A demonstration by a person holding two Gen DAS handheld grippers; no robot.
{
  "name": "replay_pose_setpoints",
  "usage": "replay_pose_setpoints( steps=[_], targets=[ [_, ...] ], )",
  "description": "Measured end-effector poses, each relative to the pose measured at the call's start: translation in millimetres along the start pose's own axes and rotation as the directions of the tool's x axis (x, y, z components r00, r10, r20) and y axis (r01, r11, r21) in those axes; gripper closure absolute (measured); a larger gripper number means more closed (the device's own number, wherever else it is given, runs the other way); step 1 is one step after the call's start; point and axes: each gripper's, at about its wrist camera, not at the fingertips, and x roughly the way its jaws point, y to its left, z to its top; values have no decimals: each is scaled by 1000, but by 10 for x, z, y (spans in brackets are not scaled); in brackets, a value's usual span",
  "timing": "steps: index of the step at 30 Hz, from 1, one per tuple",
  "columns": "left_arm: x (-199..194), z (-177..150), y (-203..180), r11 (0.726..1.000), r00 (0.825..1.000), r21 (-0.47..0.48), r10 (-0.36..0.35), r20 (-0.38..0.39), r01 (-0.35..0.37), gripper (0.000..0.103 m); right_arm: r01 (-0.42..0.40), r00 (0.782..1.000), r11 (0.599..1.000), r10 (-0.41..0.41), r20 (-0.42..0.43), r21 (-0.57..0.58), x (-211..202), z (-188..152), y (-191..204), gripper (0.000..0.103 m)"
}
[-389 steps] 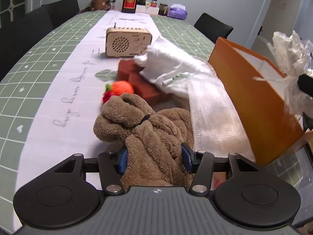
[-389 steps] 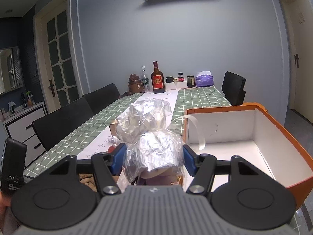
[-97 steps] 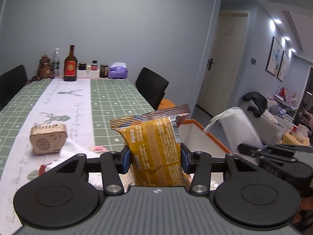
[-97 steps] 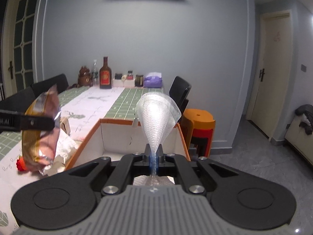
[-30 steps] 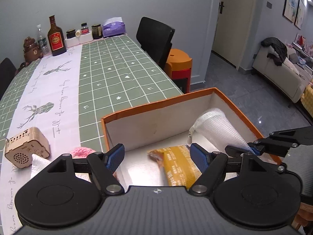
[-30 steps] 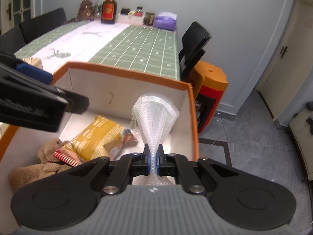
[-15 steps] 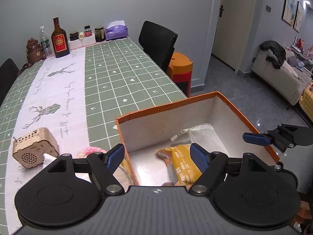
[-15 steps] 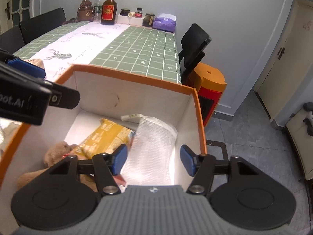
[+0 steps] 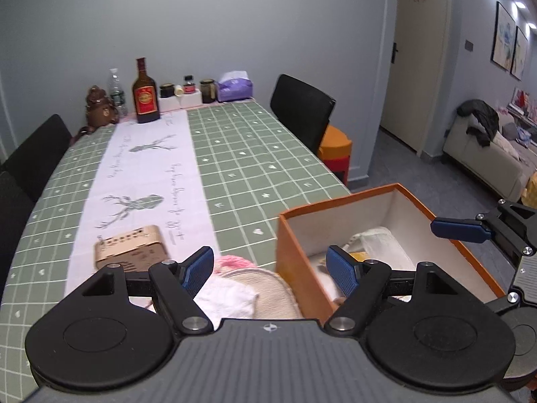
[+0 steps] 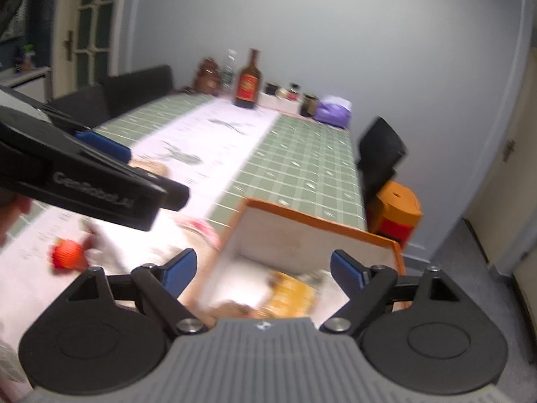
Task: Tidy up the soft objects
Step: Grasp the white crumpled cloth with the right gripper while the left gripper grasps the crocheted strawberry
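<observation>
The orange box [image 9: 345,198] stands at the table's right edge; it also shows in the right wrist view [image 10: 319,219]. Inside it lie a white mesh bag [image 9: 386,247] and a yellow snack bag [image 10: 292,294]. My left gripper [image 9: 273,273] is open and empty, over the box's left wall. My right gripper [image 10: 265,272] is open and empty above the box; one of its blue fingertips [image 9: 459,229] shows in the left wrist view. White and pink soft items [image 9: 235,288] lie left of the box. An orange knitted toy [image 10: 67,255] lies on the table.
A wooden speaker box [image 9: 131,247] sits on the white table runner [image 9: 147,168]. Bottles, jars and a purple tissue pack [image 9: 234,89] stand at the far end. Black chairs [image 9: 302,110] and an orange stool [image 9: 335,147] stand beside the table.
Both grippers have pulled back and swung left, away from the box. The mesh bag and snack bag stay in the box. The right wrist view is blurred by motion.
</observation>
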Motion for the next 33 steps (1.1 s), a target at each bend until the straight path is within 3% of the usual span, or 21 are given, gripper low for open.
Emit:
replay_pose_setpoints(
  steps=[6, 9, 11, 15, 17, 19, 21, 25, 29, 33],
  targets=[
    [-299, -213, 488, 994, 998, -93, 52, 24, -50, 13, -82, 994, 996, 84, 63, -36, -146, 69, 544, 15],
    [-411, -402, 722, 986, 993, -124, 112, 34, -107, 12, -106, 988, 993, 111, 106, -55, -168, 36, 852, 11],
    [-454, -569, 874, 977, 986, -145, 165, 40, -158, 12, -115, 985, 993, 114, 132, -1, -146, -34, 1006, 6],
    [-430, -1026, 1154, 925, 958, -257, 287, -7, -279, 9, -49, 985, 993, 31, 169, 103, -18, -303, 1312, 5],
    [-388, -1257, 1258, 901, 949, -304, 314, -34, -309, 9, -29, 989, 991, 9, 146, 133, 109, -440, 1384, 5],
    [-351, -1445, 1327, 898, 951, -321, 308, -31, -302, 9, -46, 995, 991, 34, 94, 122, 287, -475, 1397, 5],
    [-282, -1588, 1340, 918, 963, -297, 269, -23, -263, 9, -9, 999, 988, 2, 51, 153, 419, -485, 1405, 5],
    [-123, -1712, 1359, 944, 980, -265, 197, -18, -194, 9, -29, 999, 987, 23, 41, 157, 577, -516, 1468, 3],
    [27, -1738, 1353, 953, 981, -238, 194, -7, -190, 9, 15, 999, 995, -18, 37, 96, 692, -478, 1562, 3],
    [167, -1761, 1357, 980, 996, -179, 94, 5, -92, 9, -57, 998, 990, 54, 31, 131, 756, -404, 1482, 3]
  ],
)
